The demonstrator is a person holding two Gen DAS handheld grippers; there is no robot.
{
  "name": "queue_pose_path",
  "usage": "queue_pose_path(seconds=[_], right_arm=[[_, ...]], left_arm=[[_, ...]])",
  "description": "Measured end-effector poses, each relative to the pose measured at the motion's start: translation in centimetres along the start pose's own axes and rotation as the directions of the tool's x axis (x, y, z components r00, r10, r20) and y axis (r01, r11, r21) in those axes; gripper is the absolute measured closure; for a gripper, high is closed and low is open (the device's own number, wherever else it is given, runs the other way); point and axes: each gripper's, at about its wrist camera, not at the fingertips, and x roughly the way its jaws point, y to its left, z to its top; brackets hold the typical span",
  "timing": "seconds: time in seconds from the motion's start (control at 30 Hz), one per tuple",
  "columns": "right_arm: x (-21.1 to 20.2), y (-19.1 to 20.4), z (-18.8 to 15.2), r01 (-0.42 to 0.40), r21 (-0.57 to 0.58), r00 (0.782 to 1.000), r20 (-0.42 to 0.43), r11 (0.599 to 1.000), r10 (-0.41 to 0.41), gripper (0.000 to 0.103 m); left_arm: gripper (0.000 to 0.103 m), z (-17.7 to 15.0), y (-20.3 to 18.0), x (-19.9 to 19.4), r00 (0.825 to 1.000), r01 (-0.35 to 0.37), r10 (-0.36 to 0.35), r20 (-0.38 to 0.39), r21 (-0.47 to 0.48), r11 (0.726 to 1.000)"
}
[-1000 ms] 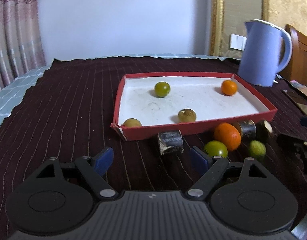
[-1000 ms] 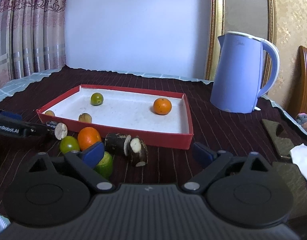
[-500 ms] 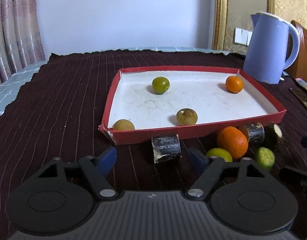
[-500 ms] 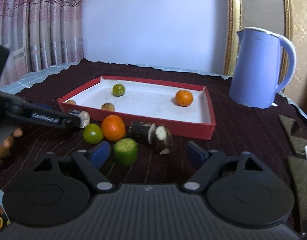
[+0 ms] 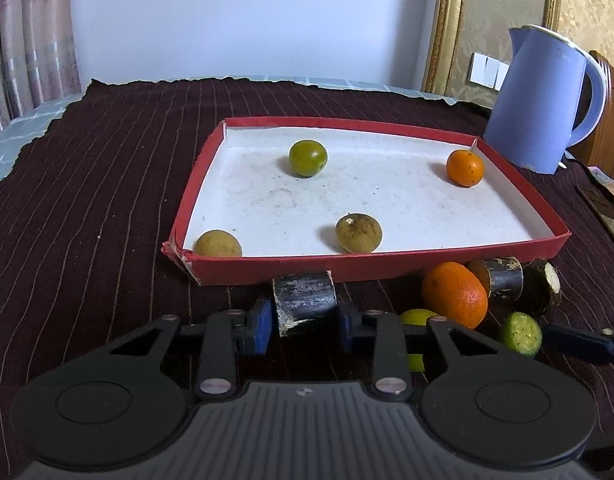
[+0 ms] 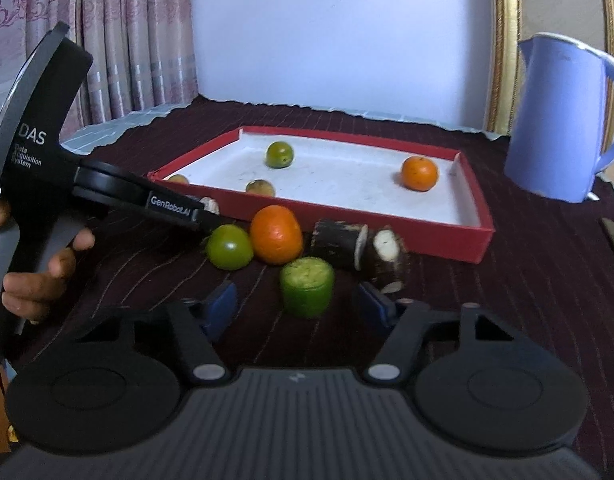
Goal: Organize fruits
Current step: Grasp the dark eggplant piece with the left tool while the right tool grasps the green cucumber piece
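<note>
your left gripper (image 5: 305,322) sits low in the centre of the left wrist view, its blue pads (image 5: 262,322) clamped on the two ends of a dark cane piece (image 5: 305,300) that lies on the striped cloth (image 5: 87,200) just in front of the red tray (image 5: 371,270). the piece touches, or almost touches, the tray's near wall; which of the two cannot be told.

inside the tray, on its white floor, you have four fruits: a green one (image 5: 307,158) in the upper middle, a small orange (image 5: 465,168) in the upper right corner, a brownish one (image 5: 359,233) near the front wall, and a yellowish one (image 5: 218,244) in the lower left corner.

right of the held piece, outside the tray, a large orange (image 5: 455,294) leans against two more dark cane pieces (image 5: 497,278), with a lime-green fruit (image 5: 417,316) partly hidden behind the gripper arm.

in the right wrist view, your right gripper (image 6: 301,308) is closing, jaws still apart, around a cut green fruit (image 6: 307,292) standing upright in the middle of the frame; neither pad touches it. behind it lie a round green fruit (image 6: 229,247), the large orange, and the two cane pieces.

your hand (image 6: 39,272) shows at the left edge, wrapped on the other gripper's handle. a blue kettle (image 6: 559,120) stands at the upper right, well apart from the fruit.
</note>
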Motion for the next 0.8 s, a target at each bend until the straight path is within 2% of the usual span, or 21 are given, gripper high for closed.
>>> queue_pose_path(seconds=[0.1,0.17,0.23,0.3,0.33,0.43,0.8], right_arm=[[0.8,0.1,0.1,-0.007,-0.001,1.000,-0.017,1.000,0.007,0.051],[1.2,0.2,0.2,0.004,-0.006,1.000,-0.018,1.000,-0.004,0.052],[1.4,0.1,0.2,0.018,-0.004,1.000,-0.016,1.000,-0.018,0.058],[1.3,-0.2,0.3,0.037,0.009,0.999,-0.013,0.999,-0.037,0.073],[1.3,-0.5,0.3,0.037,0.023,0.999,-0.011,0.999,-0.037,0.074],[1.3,-1.0,0.2,0.025,0.055,1.000,-0.008,0.998,-0.025,0.075],[-0.4,-0.2,1.2,0.054,0.027,0.997,0.046,0.998,-0.055,0.075]], left_arm=[[0.072,0.0,0.1,-0.3,1.000,0.003,-0.003,0.002,-0.003,1.000],[0.073,0.1,0.1,-0.5,1.000,0.001,-0.001,0.004,-0.002,1.000],[0.073,0.2,0.2,-0.7,1.000,-0.003,0.003,0.008,-0.005,1.000],[0.073,0.3,0.1,-1.0,1.000,-0.003,0.003,0.016,-0.004,1.000],[0.073,0.3,0.1,-1.1,1.000,-0.006,0.006,0.020,-0.003,1.000],[0.073,0.4,-0.2,-1.4,0.999,-0.015,0.015,0.030,0.003,1.000],[0.073,0.9,-1.1,-2.7,0.998,-0.027,0.025,0.060,0.026,0.999]])
